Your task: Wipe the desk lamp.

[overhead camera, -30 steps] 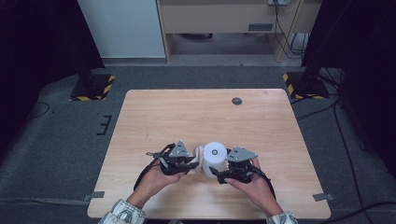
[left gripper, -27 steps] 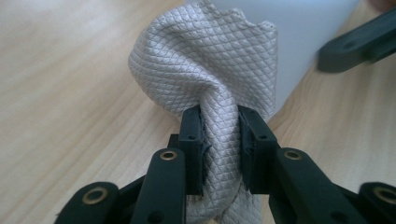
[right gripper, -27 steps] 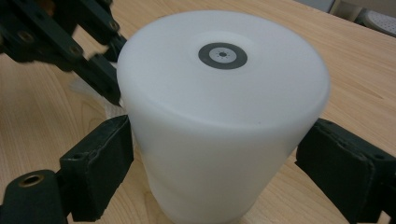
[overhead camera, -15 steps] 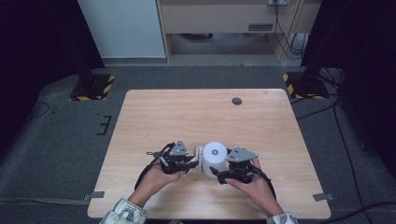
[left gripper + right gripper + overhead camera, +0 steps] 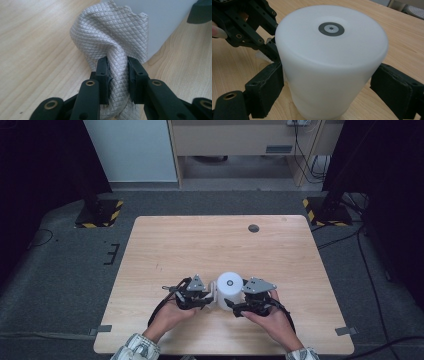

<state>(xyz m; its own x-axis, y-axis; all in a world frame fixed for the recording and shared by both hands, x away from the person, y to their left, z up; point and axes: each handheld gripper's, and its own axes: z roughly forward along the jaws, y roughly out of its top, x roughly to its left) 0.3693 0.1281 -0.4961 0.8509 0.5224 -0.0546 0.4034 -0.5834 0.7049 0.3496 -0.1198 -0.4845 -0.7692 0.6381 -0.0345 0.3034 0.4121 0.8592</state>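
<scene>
Almost nothing has changed vs 1 s and 0.5 s ago: both hands, both grippers and the white cylinder (image 5: 230, 289) sit at the same spot, lower centre of the high view, near the front edge of the table (image 5: 200, 245). So you're in a static hold, not mid-pull.

Left gripper (image 5: 118, 75): clamped on a twisted strip of grey quilted fabric (image 5: 112, 42). In the left gripper view the fabric runs from btwn the jaws at frame centre up to the cylinder wall at upper right, bunched and wrung. Looks like a cloth or wipe that comes off the cylinder's side, but can't tell exactly where it attaches or exits.

Right gripper (image 5: 327, 87): jaws straddle the cylinder lower body, one pad at lower left of the right gripper view, one at lower right. Left pad looks touching the wall; the right one seems to have a small gap, so I'd call it bracing rather than squeezing hard. Cylinder stands upright on the table, top cap w/ a small grey round insert (image 5: 331, 29).

My read: grip is set on both ends, pull not yet started. Next you prob draw the left away from the cylinder while the right keeps it from tipping or sliding. Risk: if the right brace is loose, the cylinder drags along w/ the fabric.
</scene>
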